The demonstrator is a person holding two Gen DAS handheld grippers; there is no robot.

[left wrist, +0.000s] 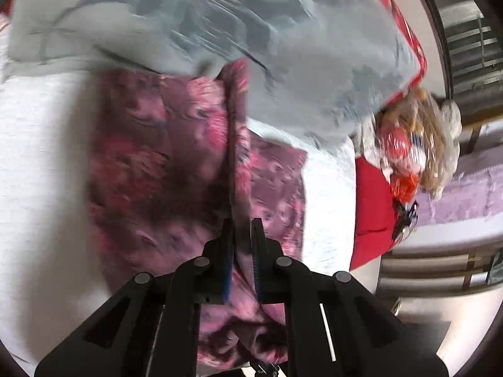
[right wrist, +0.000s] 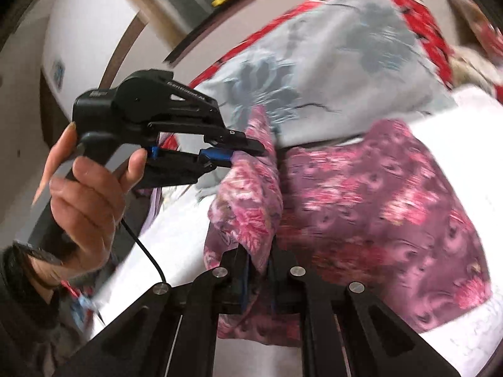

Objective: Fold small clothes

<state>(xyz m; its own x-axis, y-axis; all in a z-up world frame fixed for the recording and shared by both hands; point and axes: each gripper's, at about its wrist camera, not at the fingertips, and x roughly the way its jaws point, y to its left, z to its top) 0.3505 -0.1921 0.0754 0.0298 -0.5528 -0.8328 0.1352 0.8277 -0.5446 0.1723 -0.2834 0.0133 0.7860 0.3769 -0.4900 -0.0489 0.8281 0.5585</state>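
A white bed sheet [left wrist: 37, 163] carries the purple-pink floral garment [left wrist: 151, 157], with a grey flowered blanket [left wrist: 298, 62] just beyond that garment.

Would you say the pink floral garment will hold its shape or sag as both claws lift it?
Probably sag: the pink floral garment drapes in soft folds between the left claw and right claw. It looks thin and likely light. Its free end trails on the white bedsheet.

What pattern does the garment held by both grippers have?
The garment is mauve-purple with pink and red floral blotches, clearest in the right wrist view.
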